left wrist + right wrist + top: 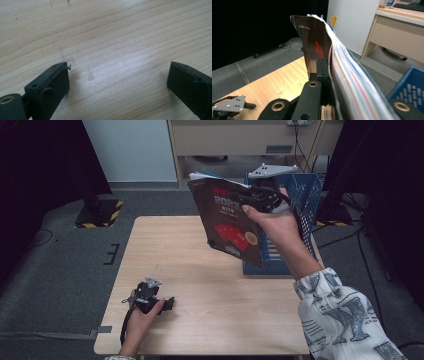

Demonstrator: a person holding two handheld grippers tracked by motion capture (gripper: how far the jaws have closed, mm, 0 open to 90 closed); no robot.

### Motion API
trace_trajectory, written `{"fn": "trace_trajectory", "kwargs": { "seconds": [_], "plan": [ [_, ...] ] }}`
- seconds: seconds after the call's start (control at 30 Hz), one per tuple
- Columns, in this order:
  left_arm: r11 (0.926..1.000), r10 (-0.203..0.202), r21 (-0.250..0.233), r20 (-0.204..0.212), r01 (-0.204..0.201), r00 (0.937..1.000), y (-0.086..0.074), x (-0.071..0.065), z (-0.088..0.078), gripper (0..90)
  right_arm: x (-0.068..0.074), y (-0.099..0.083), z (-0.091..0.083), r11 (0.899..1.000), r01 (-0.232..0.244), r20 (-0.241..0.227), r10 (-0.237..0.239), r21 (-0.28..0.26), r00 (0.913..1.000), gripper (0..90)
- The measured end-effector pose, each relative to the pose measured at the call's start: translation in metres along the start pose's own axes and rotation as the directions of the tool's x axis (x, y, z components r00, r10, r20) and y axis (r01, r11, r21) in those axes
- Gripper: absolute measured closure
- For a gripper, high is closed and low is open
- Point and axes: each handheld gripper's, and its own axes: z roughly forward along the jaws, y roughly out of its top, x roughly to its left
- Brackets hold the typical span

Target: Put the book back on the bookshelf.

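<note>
The fingers of the right gripper (260,195) are clamped hard on a thick book (227,217) with a dark cover and red print. In the right gripper view the black fingers (322,72) pinch its cover and pages near one edge, and the pages bow away to the right. The book hangs in the air, tilted, above the far right part of the tabletop (200,285) and just in front of a blue basket (300,195) with slotted walls. The fingers of the left gripper (167,304) stand wide apart with nothing between them; in the left gripper view they (53,85) hover just over bare wood. That gripper rests low at the near left of the tabletop, well apart from the book.

The grip looks narrow for so heavy and floppy a book. The weight of the sagging pages could pull it out of the fingers, or the cover could tear or fold at the pinch. A tilt could also fan the pages open, and a lower corner might catch on the basket rim if the book is swung that way.

The tabletop is pale wood grain with faint scuffs. Around it lies grey carpet (65,270), with dark curtains at both sides, a pale desk (235,140) behind, cables on the floor, and a stand foot with yellow and black stripes (97,212).
</note>
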Motion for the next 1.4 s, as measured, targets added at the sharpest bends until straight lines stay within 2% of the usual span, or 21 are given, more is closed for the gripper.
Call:
{"fn": "trace_trajectory", "kwargs": {
  "seconds": [0.13, 0.4, 0.73, 1.17, 1.4],
  "plan": [
    [1.0000, 0.001, -0.001, 0.001, -0.001, 1.0000, 0.000, 0.000, 0.000, 3.4, -0.011, 0.000, -0.006, 1.000, -0.022, 0.018, 0.022, -0.011, 0.9996, 87.2],
    [1.0000, -0.002, -0.004, 0.002, 0.002, 1.0000, 0.000, 0.000, 0.000, 3.5, -0.028, 0.001, -0.023, 0.999, -0.028, 0.059, 0.030, -0.027, 0.9978, 87.2],
    [1.0000, -0.003, -0.006, 0.002, 0.003, 1.0000, -0.001, 0.000, 0.000, 3.1, -0.049, -0.004, -0.046, 0.997, -0.058, 0.111, 0.063, -0.047, 0.9918, 87.2],
    [1.0000, -0.001, -0.008, 0.003, 0.001, 1.0000, -0.001, 0.000, 0.000, 2.9, -0.066, -0.013, -0.061, 0.996, -0.074, 0.148, 0.081, -0.049, 0.9858, 87.2],
    [1.0000, -0.002, -0.009, 0.002, 0.002, 1.0000, -0.001, -0.001, 0.000, 2.9, -0.075, -0.018, -0.070, 0.994, -0.095, 0.173, 0.103, -0.057, 0.9795, 87.2]
  ]
}}
